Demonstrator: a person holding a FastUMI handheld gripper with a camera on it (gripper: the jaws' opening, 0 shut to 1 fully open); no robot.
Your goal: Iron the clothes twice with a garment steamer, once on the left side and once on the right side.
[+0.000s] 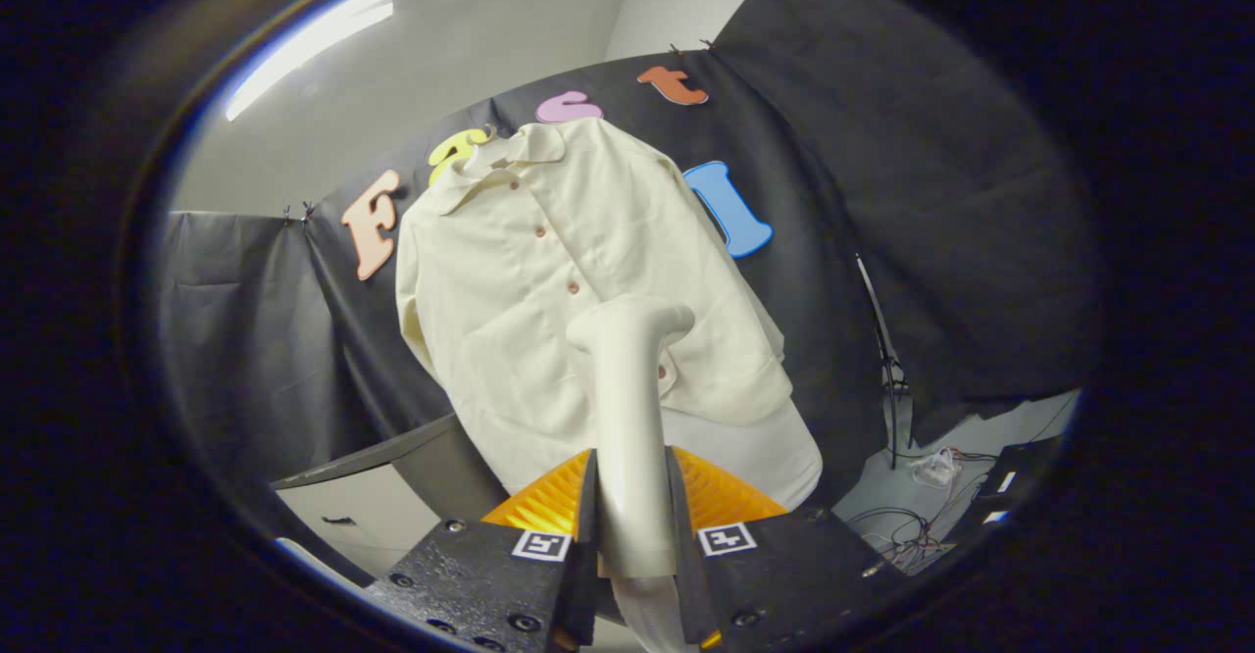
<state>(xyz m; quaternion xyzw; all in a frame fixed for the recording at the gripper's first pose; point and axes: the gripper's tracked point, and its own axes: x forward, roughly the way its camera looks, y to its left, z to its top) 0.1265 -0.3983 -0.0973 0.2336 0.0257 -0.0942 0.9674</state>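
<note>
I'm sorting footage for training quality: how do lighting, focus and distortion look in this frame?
Gripper view: strong fisheye bending, so the shirt leans and the wall curves; a ceiling light strip glares without washing out the shirt; the steamer, clamped in the claw, looks slightly soft up close; the booth's lower corners are dim.

The garment steamer [632, 418] stands clamped between the fingers [588, 506], shirt [549, 290] hanging beyond it.

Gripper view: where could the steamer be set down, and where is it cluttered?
The tongs grip the steamer. Bare: the cabinet top, beside the shirt. Crowded: the pale surface beyond the shirt's other side, strewn with cables around a stand.
</note>
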